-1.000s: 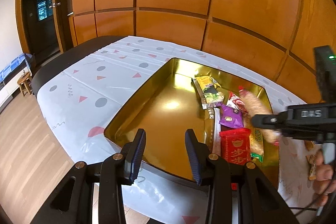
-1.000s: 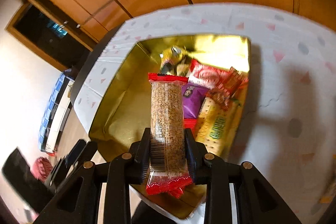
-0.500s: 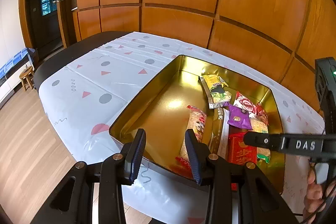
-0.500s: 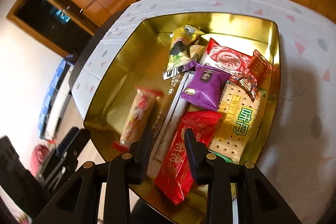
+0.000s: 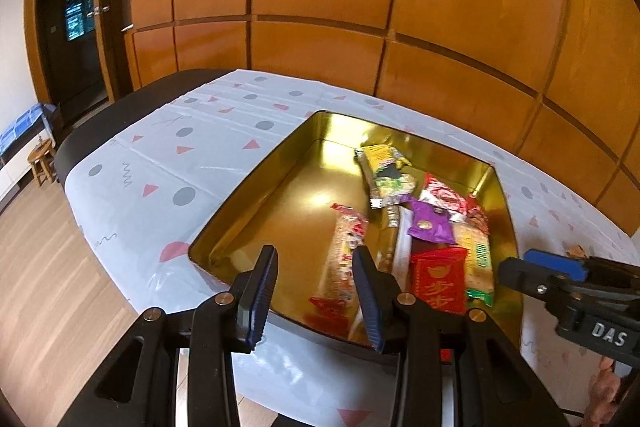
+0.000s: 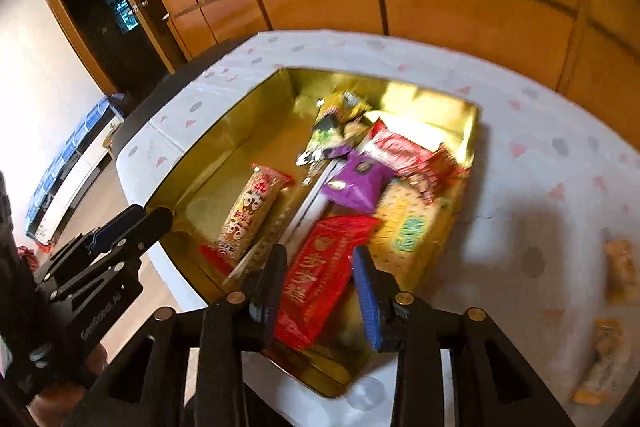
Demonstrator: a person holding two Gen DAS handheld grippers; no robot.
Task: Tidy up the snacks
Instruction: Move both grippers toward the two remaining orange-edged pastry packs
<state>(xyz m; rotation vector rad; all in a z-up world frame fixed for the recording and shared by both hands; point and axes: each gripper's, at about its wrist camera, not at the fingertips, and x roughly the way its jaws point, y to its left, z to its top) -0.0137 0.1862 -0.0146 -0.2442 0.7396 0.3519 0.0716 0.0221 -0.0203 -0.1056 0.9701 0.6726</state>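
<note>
A gold tray holds several snack packets along its right side. A long grain bar with red ends lies alone in the tray's near left part. Beside it lie a red packet, a purple packet and a yellow cracker pack. My left gripper hangs open and empty over the tray's near rim. My right gripper is empty above the red packet, its jaws opening.
The tray sits on a white cloth with grey and pink shapes. Two loose orange snacks lie on the cloth to the right. Wood-panelled wall stands behind, and the table's edge drops to wooden floor at the left.
My right gripper let go of the long grain bar, which now lies in the tray. The gripper then drew back to the right and rolled. My left gripper barely moved.
</note>
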